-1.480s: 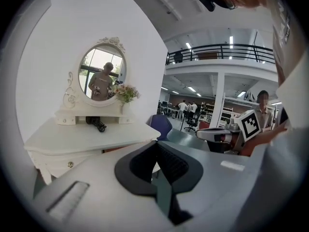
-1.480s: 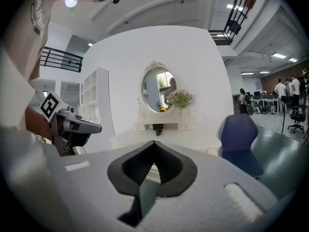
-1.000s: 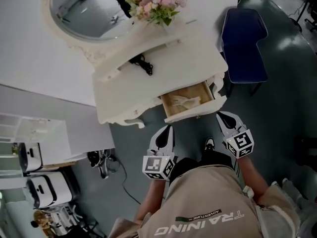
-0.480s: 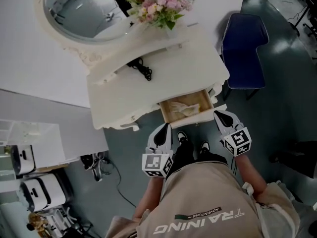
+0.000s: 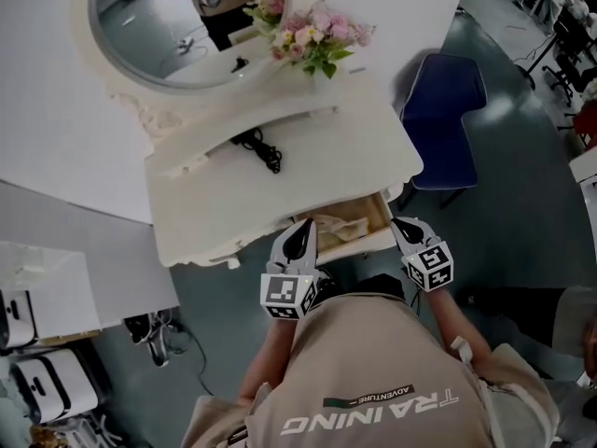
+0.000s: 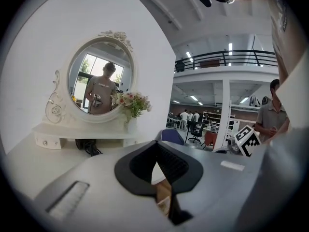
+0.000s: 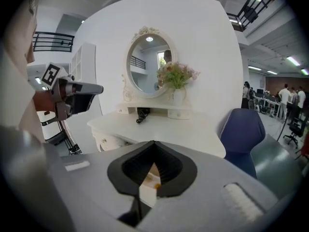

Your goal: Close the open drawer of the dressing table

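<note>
Drawer (image 5: 353,222) further in than before

I see cream-white carved tabletop (image 5: 308,171), light-tan wood drawer (image 5: 366,213) inside, pink/white flower bunch (image 5: 312,34) w/ green leaves, navy-blue chair (image 5: 443,119), black cord (image 5: 259,147), grey-green floor (image 5: 522,222).

Bright, even light; gripper views fisheye-warped, corners black.

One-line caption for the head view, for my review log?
Left gripper and right gripper, jaws together, at the front of the dressing table's partly open drawer.
</note>
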{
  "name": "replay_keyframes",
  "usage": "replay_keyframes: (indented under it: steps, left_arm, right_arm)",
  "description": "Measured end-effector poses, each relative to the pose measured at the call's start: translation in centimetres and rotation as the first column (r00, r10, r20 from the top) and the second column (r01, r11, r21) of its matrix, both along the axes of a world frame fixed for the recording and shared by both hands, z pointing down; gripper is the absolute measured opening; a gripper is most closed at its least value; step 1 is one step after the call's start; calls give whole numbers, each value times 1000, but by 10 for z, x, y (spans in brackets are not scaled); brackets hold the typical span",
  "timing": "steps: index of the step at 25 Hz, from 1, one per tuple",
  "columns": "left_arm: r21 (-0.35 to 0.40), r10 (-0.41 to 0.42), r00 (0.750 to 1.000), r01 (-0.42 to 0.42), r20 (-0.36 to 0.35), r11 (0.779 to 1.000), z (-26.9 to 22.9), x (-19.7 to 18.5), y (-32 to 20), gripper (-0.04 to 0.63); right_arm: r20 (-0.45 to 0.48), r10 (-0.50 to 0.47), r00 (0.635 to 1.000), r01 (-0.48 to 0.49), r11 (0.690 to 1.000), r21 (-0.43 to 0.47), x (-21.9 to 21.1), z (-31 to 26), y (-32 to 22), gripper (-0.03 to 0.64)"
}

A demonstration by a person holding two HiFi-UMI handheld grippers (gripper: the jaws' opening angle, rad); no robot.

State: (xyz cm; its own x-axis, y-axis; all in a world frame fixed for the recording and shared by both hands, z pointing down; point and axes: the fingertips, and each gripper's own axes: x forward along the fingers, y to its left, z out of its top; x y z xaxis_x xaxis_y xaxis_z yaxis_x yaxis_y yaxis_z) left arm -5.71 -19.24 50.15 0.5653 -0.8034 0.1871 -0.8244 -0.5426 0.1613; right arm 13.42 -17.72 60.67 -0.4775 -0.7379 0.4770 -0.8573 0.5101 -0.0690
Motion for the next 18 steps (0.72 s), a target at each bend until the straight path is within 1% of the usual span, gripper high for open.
replay_keyframes:
  steps: [5, 7, 9, 11, 14, 16, 18]
  left_arm:
    - [0, 4, 1000, -4, -4, 1000, 8, -20, -14, 17]
    - [-10, 1, 1000, -1, -5, 1000, 13, -24, -16, 18]
    - [-23, -4, 1000, 3, -9, 1000, 17, -26, -17, 18]
    - [-36, -9, 1000, 9, -6, 999, 19, -27, -18, 18]
    - [-46, -16, 1000, 16, 5, 999, 15, -28, -21, 18]
    - [-45, -21, 1000, 21, 16, 999, 12, -29, -22, 18]
    - [-48, -28, 999, 29, 27, 998, 12, -31, -22, 18]
  right_arm:
    - [-46, 44, 998, -49, 992, -116, 9, 44, 10, 2]
    - [-69, 45, 997, -56, 984, -168, 11, 64, 18, 2]
    - [-97, 28, 995, -51, 969, -242, 15, 90, 31, 2]
    - [-109, -1, 994, -36, 940, -340, 17, 118, 46, 2]
    - [-97, -43, 994, -10, 870, -492, 18, 155, 72, 2]
    - [-100, -47, 994, -16, 835, -550, 20, 174, 81, 2]
    - [-111, -28, 993, -42, 814, -579, 24, 188, 85, 2]
